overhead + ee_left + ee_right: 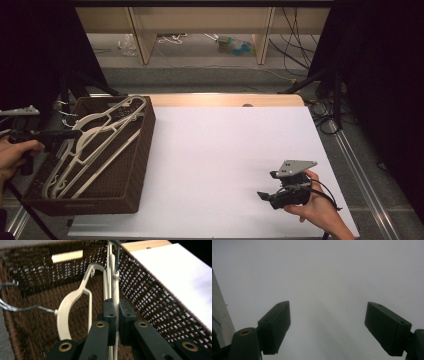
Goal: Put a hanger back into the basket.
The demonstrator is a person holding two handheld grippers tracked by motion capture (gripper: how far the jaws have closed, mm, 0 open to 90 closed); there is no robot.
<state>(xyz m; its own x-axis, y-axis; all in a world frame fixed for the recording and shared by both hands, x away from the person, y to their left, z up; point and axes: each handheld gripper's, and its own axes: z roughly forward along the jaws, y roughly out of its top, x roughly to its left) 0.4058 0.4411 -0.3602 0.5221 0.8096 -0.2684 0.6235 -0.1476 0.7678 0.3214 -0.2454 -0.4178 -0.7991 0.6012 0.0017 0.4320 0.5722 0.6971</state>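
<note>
Left gripper (114, 315) pinches the flat edge of a cream plastic hanger (115, 287), pads (109, 312) pressed onto it. The hanger sits inside the dark wicker basket (137, 165) at the left of the high view, lying with other hangers (92, 145). Grip looks low on the hanger arm, probably so it can be laid down flat or lifted without the hook snagging on the weave.

Right gripper (275, 192) idles lower right over the white table sheet (220, 150), jaws spread wide with nothing between them, likely parked clear.

Left gripper view gives the actual pinch plus a second hanger's metal hook (15, 305) at frame left. High view gives the overall layout.
</note>
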